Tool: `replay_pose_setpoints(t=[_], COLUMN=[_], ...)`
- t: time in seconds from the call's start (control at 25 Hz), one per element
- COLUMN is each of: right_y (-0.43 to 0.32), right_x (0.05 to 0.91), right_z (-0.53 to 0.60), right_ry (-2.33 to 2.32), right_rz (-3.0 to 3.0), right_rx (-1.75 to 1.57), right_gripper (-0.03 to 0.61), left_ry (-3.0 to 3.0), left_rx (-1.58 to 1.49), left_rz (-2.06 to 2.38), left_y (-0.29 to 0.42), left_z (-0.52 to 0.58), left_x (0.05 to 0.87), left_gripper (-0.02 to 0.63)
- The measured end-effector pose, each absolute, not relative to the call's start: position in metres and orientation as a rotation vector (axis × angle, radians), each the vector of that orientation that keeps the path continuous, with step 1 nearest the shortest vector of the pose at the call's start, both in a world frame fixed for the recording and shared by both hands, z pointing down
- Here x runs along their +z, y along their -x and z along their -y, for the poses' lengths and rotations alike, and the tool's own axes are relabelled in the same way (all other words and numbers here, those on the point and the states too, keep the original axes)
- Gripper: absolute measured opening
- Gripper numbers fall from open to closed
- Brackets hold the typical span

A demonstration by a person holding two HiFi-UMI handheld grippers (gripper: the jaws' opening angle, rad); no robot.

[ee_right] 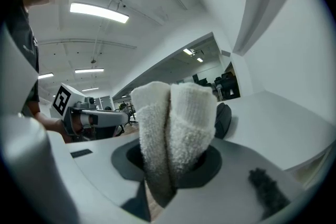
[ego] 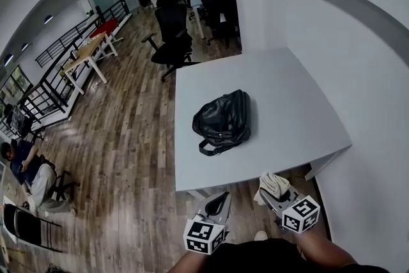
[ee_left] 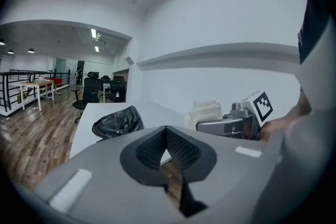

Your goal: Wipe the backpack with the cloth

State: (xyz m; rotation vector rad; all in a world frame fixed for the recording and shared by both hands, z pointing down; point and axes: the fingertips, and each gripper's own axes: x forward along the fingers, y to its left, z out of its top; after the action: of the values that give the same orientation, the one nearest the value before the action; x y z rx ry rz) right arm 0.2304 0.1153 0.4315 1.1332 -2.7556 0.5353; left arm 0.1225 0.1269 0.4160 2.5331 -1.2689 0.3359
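The black leather backpack [ego: 222, 119] lies on its side on the white counter [ego: 287, 99], well ahead of both tongs and touched by neither. In the head view it sits roughly straight out from the left tongs [ego: 223, 200] and ahead and to the left of the right tongs [ego: 268, 194], its carry handle turned toward them. The off-white terry cloth [ego: 273, 183] is folded and pinched in the right tongs. In the right gripper view its two thick folds stand up out of the jaws, and part of the backpack shows just beyond the folds, on their right. The left tongs are pressed together at the tips with nothing between them; in the left gripper view the backpack shows past them to the left, and the cloth and the right tongs show to the right. Both tongs are held side by side, short of the counter's near edge and above the wooden floor [ego: 121, 150], each with its marker cube [ego: 203, 236] toward the person. Farther beyond the backpack, off the counter's far end, stand black office chairs [ego: 171, 35]. A person [ego: 29, 169] sits far off to the left tongs' side.
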Motion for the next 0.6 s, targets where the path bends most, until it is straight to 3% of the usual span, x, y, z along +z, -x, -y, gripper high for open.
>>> replay_pose_setpoints(t=[0.6], right_y=[-0.138], right_x=[0.441], right_z=[-0.128], right_ry=[-1.113], right_rz=[2.690], right_rx=[0.547], right_gripper=[0.098], left_ry=[-2.510], left_rx=[0.343], left_rz=[1.223], left_y=[-0.028], left_z=[-0.130], left_x=[0.428], left_gripper=[0.006])
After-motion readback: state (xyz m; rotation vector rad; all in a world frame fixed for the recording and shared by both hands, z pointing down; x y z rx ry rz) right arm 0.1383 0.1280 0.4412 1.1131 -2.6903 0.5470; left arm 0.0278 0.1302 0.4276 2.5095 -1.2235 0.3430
